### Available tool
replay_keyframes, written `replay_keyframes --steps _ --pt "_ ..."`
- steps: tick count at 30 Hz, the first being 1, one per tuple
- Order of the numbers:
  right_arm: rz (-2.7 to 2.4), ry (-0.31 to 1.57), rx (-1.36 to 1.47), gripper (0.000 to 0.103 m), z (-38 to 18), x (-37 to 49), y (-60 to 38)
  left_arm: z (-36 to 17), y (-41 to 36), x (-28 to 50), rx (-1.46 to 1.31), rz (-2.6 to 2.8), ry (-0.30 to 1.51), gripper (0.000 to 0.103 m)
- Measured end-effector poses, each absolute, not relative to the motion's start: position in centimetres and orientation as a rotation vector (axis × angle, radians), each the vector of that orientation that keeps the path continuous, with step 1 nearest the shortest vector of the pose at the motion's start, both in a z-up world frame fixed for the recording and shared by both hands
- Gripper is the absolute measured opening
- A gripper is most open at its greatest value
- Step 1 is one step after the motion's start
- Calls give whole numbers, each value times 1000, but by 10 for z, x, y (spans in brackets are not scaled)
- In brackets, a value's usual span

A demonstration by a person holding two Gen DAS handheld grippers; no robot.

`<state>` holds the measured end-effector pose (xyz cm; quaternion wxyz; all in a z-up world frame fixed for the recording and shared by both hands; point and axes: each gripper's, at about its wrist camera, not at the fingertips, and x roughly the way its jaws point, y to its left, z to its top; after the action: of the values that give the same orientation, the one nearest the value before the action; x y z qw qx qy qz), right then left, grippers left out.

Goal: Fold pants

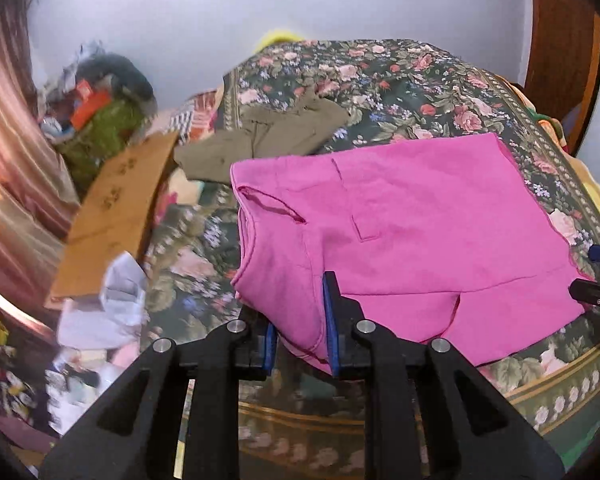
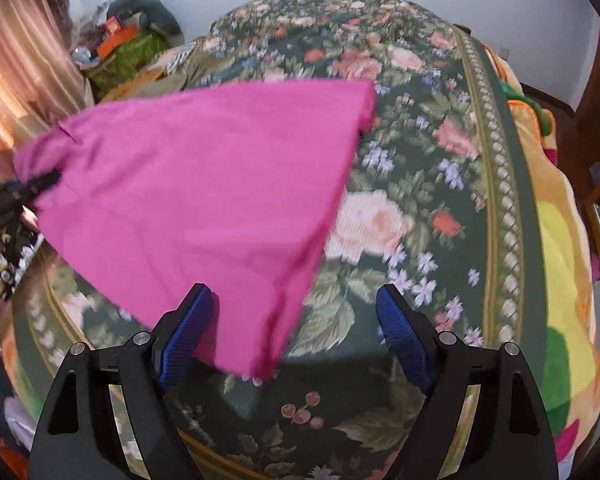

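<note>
floral bedding (image 2: 440,168) covered the bed, with the pink pants (image 1: 400,216) lying across its near part. left tool (image 1: 302,320) had its blue pads closed on a bunched edge of the pants near the waist. right tool (image 2: 296,320) stood wide open, one fabric corner hanging between its pads, ungripped. olive trousers (image 1: 268,132) lay further back.

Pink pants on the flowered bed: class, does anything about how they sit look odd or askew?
Yes. The pink pants hang slanted: the left gripper is shut on one bunched edge, while the right gripper is open, so that corner droops free over the floral bedspread.
</note>
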<state>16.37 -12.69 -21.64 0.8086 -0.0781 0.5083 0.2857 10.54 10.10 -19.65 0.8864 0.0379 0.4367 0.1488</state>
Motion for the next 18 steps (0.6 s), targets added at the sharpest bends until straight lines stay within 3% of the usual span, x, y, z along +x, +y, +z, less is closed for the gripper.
replay_keyframes --steps 10,18 --pt "620 1069 -167 82 -214 158 -126 -138 43 127 194 190 741 20" --pt "589 993 -74 82 -187 155 -155 -126 -8 158 112 -41 775 20"
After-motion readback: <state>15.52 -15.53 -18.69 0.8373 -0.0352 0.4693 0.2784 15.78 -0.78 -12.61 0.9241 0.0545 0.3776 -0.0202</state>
